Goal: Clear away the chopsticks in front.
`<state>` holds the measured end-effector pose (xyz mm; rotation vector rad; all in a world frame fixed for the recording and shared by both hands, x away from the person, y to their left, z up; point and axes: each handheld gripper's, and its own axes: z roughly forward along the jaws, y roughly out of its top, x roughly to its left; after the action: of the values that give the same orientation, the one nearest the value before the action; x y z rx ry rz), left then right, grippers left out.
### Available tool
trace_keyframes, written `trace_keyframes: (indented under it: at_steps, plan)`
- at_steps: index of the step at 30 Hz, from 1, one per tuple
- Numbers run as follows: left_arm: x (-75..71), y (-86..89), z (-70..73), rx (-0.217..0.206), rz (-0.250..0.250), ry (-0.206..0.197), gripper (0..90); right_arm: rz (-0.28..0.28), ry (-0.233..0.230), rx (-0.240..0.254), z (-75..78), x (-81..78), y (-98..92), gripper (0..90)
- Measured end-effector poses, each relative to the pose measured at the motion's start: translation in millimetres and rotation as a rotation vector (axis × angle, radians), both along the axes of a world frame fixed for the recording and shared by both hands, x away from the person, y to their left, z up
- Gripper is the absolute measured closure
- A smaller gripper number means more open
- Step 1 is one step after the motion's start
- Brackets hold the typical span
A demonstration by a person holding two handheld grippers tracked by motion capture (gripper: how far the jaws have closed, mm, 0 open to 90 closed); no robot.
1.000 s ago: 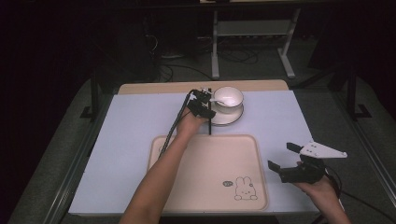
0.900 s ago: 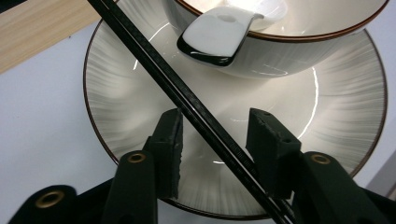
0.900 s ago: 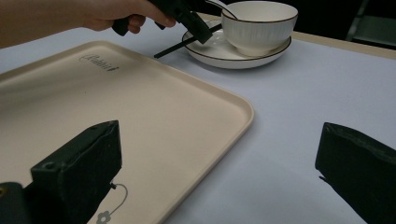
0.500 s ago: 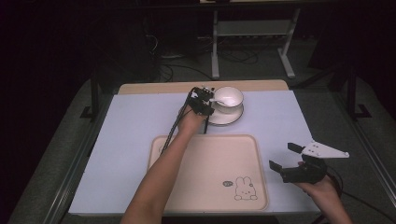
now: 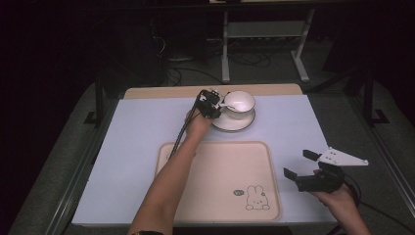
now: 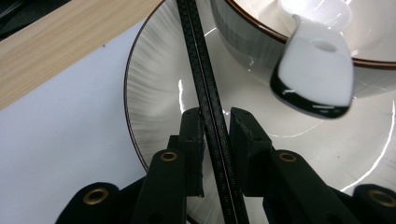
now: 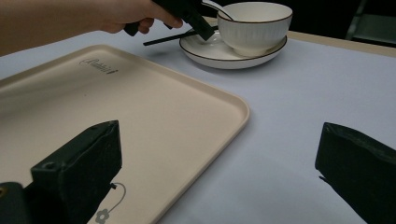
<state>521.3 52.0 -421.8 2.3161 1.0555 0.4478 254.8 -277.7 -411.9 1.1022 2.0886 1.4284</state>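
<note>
A pair of black chopsticks [image 6: 210, 93] lies across the rim of a white plate [image 5: 234, 122] and sticks out over the mat [image 7: 163, 39]. A white bowl [image 5: 240, 102] stands on the plate with a white spoon [image 6: 313, 74] leaning in it. My left gripper [image 6: 215, 116] points down at the plate's left edge [image 5: 215, 98]. Its jaws have just been closing and straddle the chopsticks; one pad touches them and a sliver of gap shows at the other. My right gripper [image 5: 299, 164] hovers open and empty to the right of the beige tray [image 5: 215, 181].
The beige tray with a rabbit drawing [image 5: 257, 197] lies at the front centre of the pale blue mat [image 5: 137, 142]. A wooden table strip [image 5: 161, 92] runs behind the mat. Metal stands [image 5: 225, 44] and cables sit on the dark floor beyond.
The left hand has settled a touch lower over the plate's left edge, and its jaws look narrower. The right gripper has kept still.
</note>
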Motion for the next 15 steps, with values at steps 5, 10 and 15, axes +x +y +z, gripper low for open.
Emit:
trace_keyframes:
  at_steps: [5,10,15]
  plan:
    - [2.2,0.7,-0.2,-0.017,0.005,0.007,78.8,0.0,0.0,0.0,-0.2,-0.5,-0.8,0.0]
    - [3.8,0.7,0.2,-0.015,0.007,0.007,79.2,0.0,0.001,0.0,-0.3,-0.7,-0.9,0.0]
    - [3.8,5.5,4.0,-0.045,0.007,0.005,69.8,-0.002,0.002,0.0,-0.6,-0.7,-1.5,0.0]
